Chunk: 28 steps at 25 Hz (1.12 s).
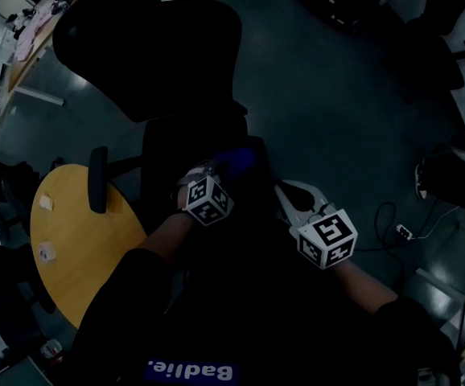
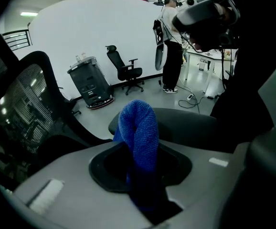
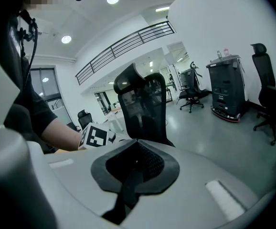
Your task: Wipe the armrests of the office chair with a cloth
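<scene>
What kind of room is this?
Probably a big open office: a black office chair on a shiny grey floor, with a round wooden table and white desks nearby.

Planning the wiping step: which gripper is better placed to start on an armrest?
Left. The left gripper is shut on the blue cloth, and an armrest lies just beyond it. The right gripper is shut on nothing.

Both forearms (image 1: 158,233) reach toward 12 o'clock. The left gripper (image 1: 218,170) clamps a blue cloth (image 2: 138,128); the right gripper (image 1: 285,191), at its 4 o'clock, is closed and empty.
</scene>
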Motion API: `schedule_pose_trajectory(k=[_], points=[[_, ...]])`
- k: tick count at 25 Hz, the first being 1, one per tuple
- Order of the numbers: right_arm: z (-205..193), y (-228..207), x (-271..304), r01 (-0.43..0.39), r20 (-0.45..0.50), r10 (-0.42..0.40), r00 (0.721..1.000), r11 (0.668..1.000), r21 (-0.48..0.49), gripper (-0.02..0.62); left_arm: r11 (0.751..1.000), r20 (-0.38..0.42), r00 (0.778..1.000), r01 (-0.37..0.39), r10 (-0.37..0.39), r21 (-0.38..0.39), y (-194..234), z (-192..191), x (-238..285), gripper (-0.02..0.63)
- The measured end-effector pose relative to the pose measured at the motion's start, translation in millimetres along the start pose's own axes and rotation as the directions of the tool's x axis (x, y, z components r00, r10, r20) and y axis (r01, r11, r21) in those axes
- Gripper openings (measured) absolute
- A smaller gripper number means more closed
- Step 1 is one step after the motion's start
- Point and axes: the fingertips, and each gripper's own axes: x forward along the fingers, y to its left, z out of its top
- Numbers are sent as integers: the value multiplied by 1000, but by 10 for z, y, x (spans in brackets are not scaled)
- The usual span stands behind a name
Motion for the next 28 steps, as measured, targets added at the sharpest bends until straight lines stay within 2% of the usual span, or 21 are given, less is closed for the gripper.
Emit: schedule_pose_trajectory(k=[6, 12, 17, 23, 26, 28], points=[[-163, 339, 28, 13, -19, -14, 1000, 1000, -13, 5, 1000, 57, 998, 14, -14, 3, -386, -78, -165, 123], [-399, 870, -39, 55, -19, -55, 998, 998, -26, 5, 995, 79, 995, 59, -65, 75, -926, -320, -349, 123], [-629, 1276, -215, 101, -39, -105, 994, 992, -81, 5, 991, 126, 987, 84, -97, 108, -1279, -414, -495, 123], [-752, 1415, -511, 182, -29, -186, 982, 979, -96, 5, 989, 151, 982, 99, -115, 108, -1519, -498, -618, 123], [-718, 1415, -590, 191, -6, -193, 981, 976, -103, 5, 986, 142, 982, 105, -123, 130, -1623, -518, -692, 123], [-674, 1391, -626, 183, 10, -183, 983, 977, -110, 5, 990, 150, 983, 89, -105, 110, -1563, -477, -772, 123]])
